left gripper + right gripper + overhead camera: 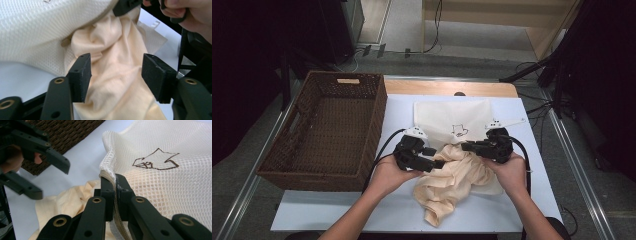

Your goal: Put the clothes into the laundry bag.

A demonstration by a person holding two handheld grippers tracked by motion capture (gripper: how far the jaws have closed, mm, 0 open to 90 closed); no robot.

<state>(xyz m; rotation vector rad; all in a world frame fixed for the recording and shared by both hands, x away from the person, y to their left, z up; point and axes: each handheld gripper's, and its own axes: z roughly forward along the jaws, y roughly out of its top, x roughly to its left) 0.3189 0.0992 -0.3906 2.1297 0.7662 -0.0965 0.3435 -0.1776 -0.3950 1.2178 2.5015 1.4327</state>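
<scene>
A white mesh bag (452, 117) with a dark drawn mark lies on the white board, its mouth toward the person. A peach cloth (452, 182) spills out of that mouth in a crumpled heap. My right gripper (115, 183) is shut on the bag's zippered rim (110, 177), holding that edge lifted. My left gripper (116, 67) stands open just above the peach cloth (112, 50); the fabric lies beyond the pads (81, 75) and neither pad presses on it. In the high view the left gripper (437, 163) sits at the cloth's left, the right gripper (467, 146) at its upper right.
A large brown wicker basket (327, 135) stands along the left edge of the white board (337, 210). A wooden strip (447, 87) runs behind the bag. Metal rails frame the table on both sides, with dark stands and cables beyond on the right.
</scene>
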